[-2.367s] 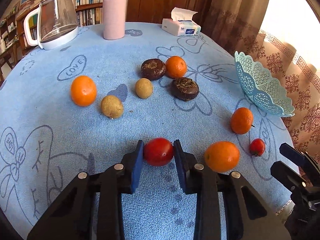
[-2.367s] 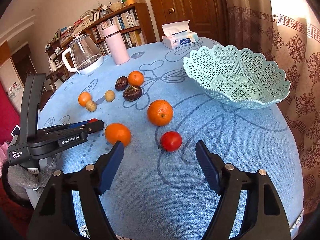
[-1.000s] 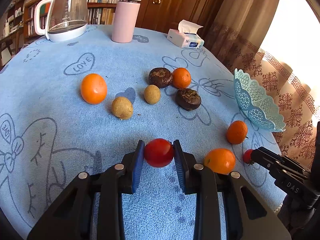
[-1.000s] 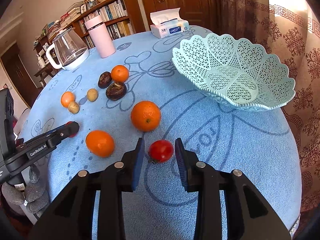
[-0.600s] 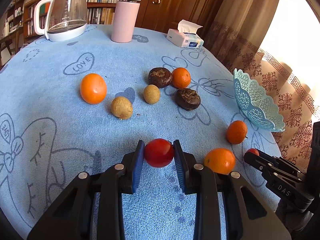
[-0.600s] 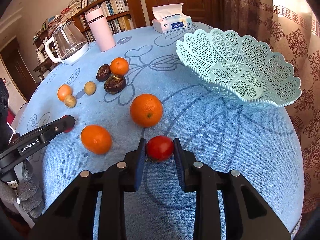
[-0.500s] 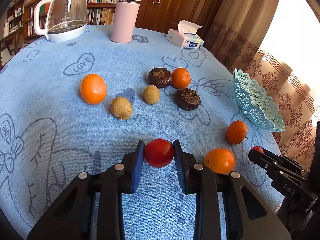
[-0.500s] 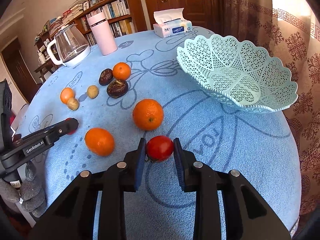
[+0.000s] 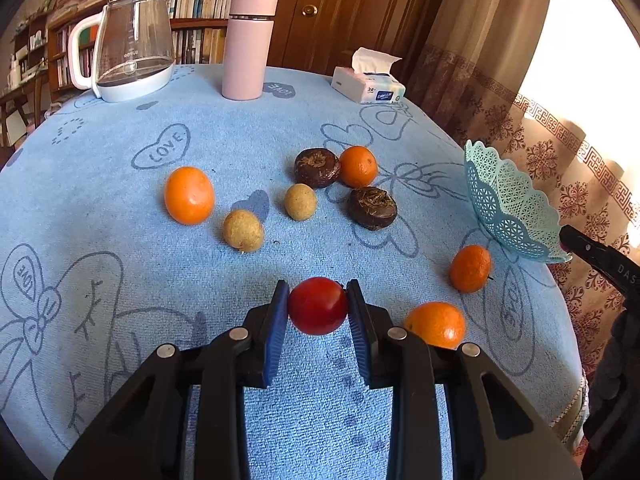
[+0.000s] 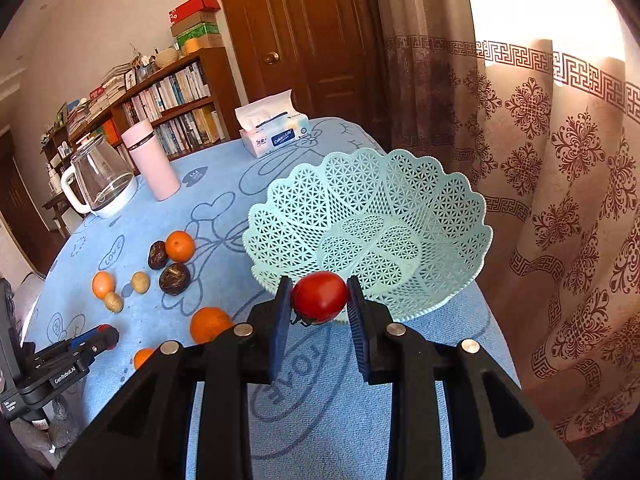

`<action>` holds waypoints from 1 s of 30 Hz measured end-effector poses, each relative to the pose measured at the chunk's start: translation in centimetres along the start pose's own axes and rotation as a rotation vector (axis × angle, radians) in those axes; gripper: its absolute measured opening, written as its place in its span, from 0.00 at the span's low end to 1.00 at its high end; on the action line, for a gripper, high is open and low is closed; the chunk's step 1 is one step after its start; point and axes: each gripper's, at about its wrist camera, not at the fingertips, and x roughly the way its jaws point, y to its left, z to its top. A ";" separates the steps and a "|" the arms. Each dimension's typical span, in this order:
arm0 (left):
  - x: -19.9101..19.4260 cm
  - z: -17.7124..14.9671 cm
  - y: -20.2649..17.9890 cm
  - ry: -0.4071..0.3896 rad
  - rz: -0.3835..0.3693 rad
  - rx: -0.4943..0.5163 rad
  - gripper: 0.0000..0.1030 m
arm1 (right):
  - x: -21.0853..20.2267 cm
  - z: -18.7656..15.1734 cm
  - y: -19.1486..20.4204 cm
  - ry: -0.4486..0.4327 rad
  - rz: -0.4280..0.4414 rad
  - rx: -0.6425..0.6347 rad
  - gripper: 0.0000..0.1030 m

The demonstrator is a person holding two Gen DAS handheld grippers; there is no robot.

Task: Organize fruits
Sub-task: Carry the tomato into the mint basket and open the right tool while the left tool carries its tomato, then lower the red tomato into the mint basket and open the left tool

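Both grippers have a tomato each right now. The left gripper point(image 9: 318, 308) is clamped on a round red tomato point(image 9: 318, 306), pinched between its blue-padded fingers point(image 9: 276, 328) above the light blue towel-like tablecloth point(image 9: 120, 152). Just past the right fingertip sits a smooth orange mandarin point(image 9: 436, 324), and a second mandarin with a little stem point(image 9: 470, 268) lies further ahead on that side. Straight ahead of the fingers are two dark brown wrinkly fruits point(image 9: 372, 207), two small tan round fruits point(image 9: 243, 230), another small orange point(image 9: 358, 166), and off to the left a bigger orange point(image 9: 189, 195). The right gripper point(image 10: 319, 300) is closed on a second red tomato point(image 10: 319, 297) — it's held up off the cloth, right in front of the near rim of the pale turquoise lattice plastic basket point(image 10: 420, 200), which sits just beyond the fingertips. I can't tell whether the tomato is over the rim or just short of it. Way behind everything: a glass kettle with white handle point(image 9: 124, 48), a pink thermos bottle point(image 9: 248, 48) and a white tissue box point(image 9: 368, 84).
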 end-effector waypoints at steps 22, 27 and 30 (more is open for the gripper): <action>0.2 3.3 -7.8 -0.038 -0.041 0.141 0.29 | -1.1 -1.6 -5.8 -0.073 -0.011 0.138 0.37; 1.0 4.6 -11.9 -0.041 -0.100 0.202 0.29 | -1.9 -2.1 -6.6 -0.076 0.004 0.167 0.40; 1.6 5.4 -14.5 -0.038 -0.137 0.239 0.29 | -2.3 -2.4 -7.1 -0.081 0.008 0.177 0.47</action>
